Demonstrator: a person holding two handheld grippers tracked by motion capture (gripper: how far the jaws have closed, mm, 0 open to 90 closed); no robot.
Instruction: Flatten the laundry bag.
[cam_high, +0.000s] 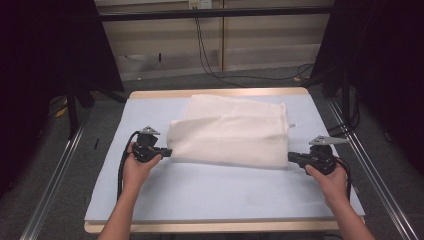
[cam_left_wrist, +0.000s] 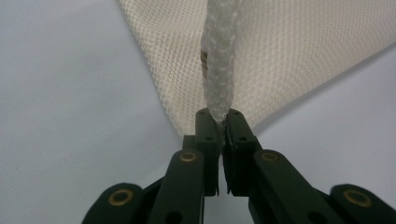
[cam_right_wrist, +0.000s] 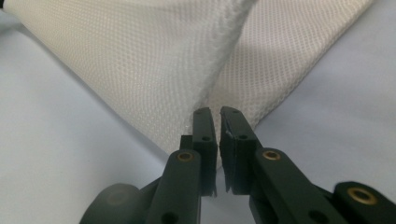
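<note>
A white mesh-weave towel lies folded on a pale blue mat, its near layer lifted a little. My left gripper sits at the towel's near left corner. In the left gripper view its jaws are shut on a rolled hem of the towel. My right gripper is at the near right corner. In the right gripper view the jaws stand almost together, pinching the raised fold of the towel at their tips.
The mat covers a wooden table. Metal rails run along both sides of it on the grey floor. Black cables trail behind the far edge. Bare mat stretches between the towel and the near edge.
</note>
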